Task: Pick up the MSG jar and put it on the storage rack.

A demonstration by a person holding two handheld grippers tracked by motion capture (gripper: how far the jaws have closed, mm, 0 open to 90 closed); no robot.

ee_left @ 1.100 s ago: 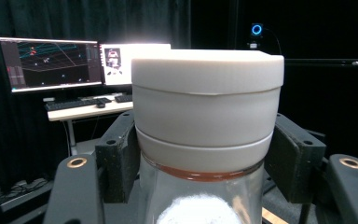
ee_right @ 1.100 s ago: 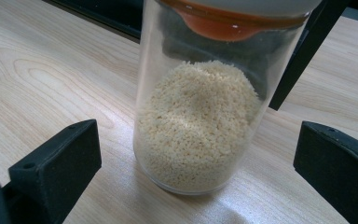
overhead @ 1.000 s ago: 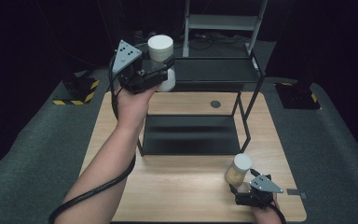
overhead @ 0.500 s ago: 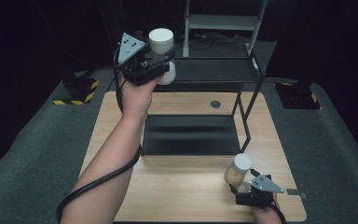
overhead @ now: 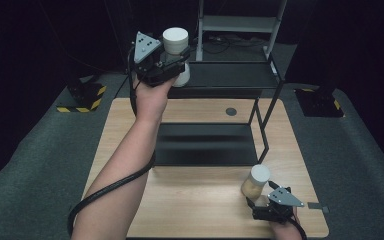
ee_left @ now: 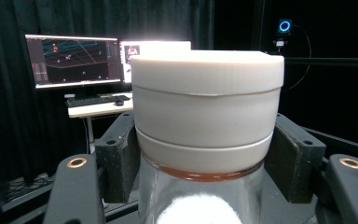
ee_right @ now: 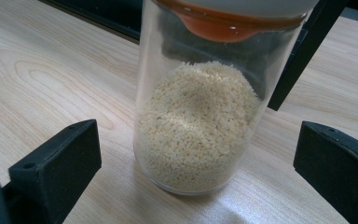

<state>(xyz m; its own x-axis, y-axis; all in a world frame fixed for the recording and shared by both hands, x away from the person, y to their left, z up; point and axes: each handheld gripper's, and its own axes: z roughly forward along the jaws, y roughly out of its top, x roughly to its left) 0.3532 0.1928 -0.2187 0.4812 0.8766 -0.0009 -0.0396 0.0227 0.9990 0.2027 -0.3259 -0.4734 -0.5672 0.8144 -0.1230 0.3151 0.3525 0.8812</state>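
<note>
Jars are what we handle here, one per gripper. Our left gripper (overhead: 172, 62) is raised beyond the far left corner of the table (overhead: 195, 215), level with the top shelf of the black rack (overhead: 230, 75), and its jaws are clamped on a white-lidded jar (overhead: 176, 47). In the left gripper view that jar (ee_left: 207, 140) stands upright between the jaws, the pads pressing the glass just under the lid, with an orange seal ring (ee_left: 205, 175) showing below the white cap and something white inside.

Our right gripper (overhead: 266, 200) sits low at the near right corner of the table, jaws spread wide. A second jar (overhead: 255, 181) stands upright on the wood just ahead of it, near the rack's front right leg. In the right gripper view this jar (ee_right: 200, 126) holds pale grains to about half its height and sits between the two open jaws, with clear gaps on both sides, so neither pad touches it. Its base rests flat on the tabletop.
</note>
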